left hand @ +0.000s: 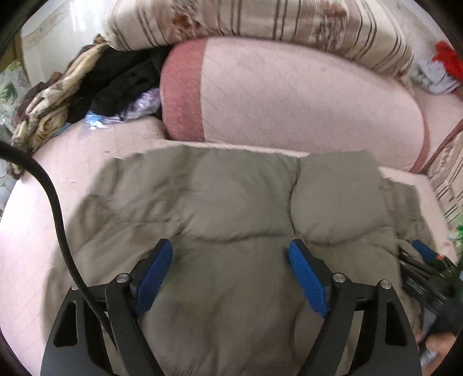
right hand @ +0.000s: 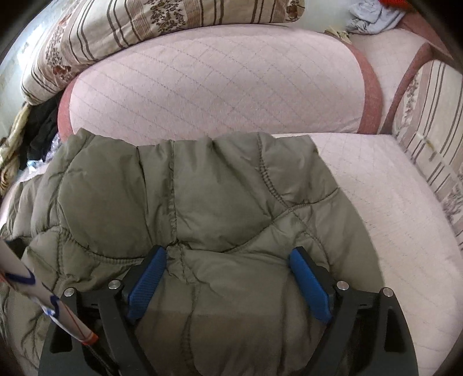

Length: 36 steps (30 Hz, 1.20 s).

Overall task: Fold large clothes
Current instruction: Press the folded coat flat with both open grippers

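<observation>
The olive quilted jacket [left hand: 231, 219] lies folded on the pink bed cover [left hand: 34, 245], filling the lower middle of both views, just in front of a pink quilted cushion [left hand: 303, 95]. My left view is blurred, so the jacket's stitching is soft there, while my right view shows the same jacket [right hand: 185, 202] sharply, seams and all, with bare bed cover [right hand: 390, 202] stretching to the right of it. Only the left view shows the heap of dark and patterned clothes [left hand: 86, 92] at upper left in full, a black cable [left hand: 58, 219] crossing the left side, and my right claw [left hand: 425, 260] at the right edge, cut off and too smeared to read there. Only the right view shows a white paper strip [right hand: 43, 295] at lower left, its far end cut off. A striped pillow [right hand: 130, 26] sits on the cushion. My left claw [left hand: 230, 254] stands wide, pads clear of the fabric beneath. My right claw [right hand: 228, 260] is equally wide over the jacket; whether its pads brush the fabric I cannot tell.
</observation>
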### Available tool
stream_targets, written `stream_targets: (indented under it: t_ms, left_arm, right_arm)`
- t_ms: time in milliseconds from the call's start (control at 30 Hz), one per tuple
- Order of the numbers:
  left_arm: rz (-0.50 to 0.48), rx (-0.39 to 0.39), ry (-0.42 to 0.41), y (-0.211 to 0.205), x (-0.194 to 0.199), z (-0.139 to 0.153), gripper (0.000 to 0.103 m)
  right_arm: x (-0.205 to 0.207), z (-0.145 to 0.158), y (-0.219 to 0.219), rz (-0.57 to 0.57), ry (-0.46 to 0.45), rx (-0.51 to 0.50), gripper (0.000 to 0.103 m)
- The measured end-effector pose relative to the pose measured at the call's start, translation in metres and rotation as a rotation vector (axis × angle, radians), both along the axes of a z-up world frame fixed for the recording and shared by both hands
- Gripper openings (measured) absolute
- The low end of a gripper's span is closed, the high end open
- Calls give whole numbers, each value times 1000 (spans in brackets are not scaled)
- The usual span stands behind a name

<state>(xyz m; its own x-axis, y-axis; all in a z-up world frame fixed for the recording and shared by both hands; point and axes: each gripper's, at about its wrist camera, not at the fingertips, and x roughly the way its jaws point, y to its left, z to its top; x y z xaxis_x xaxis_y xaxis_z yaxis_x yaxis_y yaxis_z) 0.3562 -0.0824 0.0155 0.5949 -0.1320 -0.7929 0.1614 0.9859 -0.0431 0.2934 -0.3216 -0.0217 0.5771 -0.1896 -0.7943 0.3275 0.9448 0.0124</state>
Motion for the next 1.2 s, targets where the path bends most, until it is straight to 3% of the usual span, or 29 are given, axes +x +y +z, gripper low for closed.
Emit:
stream_targets:
  t_ms: [167, 333, 467, 600, 733, 933, 1067, 1200]
  left_arm:
    - [21, 23, -70, 38, -40, 41, 83]
    - [85, 25, -82, 81, -78, 52, 83]
    - [118, 21, -83, 103, -102, 48, 83]
    - [131, 43, -68, 115, -111, 38, 83]
    - [133, 78, -69, 121, -115, 28, 83]
    - [128, 92, -67, 121, -119, 22, 83]
    - [120, 105, -88, 118, -125, 26, 83]
    - [116, 109, -105, 113, -130, 31, 83]
  right_arm:
    - [-31, 61, 29, 57, -116, -55, 85]
    - [-31, 88, 70, 158, -148, -15, 63]
    - [-8, 74, 96, 182, -116, -14, 62]
    - [15, 35, 92, 137, -33, -10, 62]
    - [24, 3, 77, 125, 9, 40, 74]
    - [24, 14, 81, 125, 18, -6, 78]
    - [-3, 44, 70, 95, -64, 29, 78]
    - [-21, 46, 60, 65, -84, -70, 78]
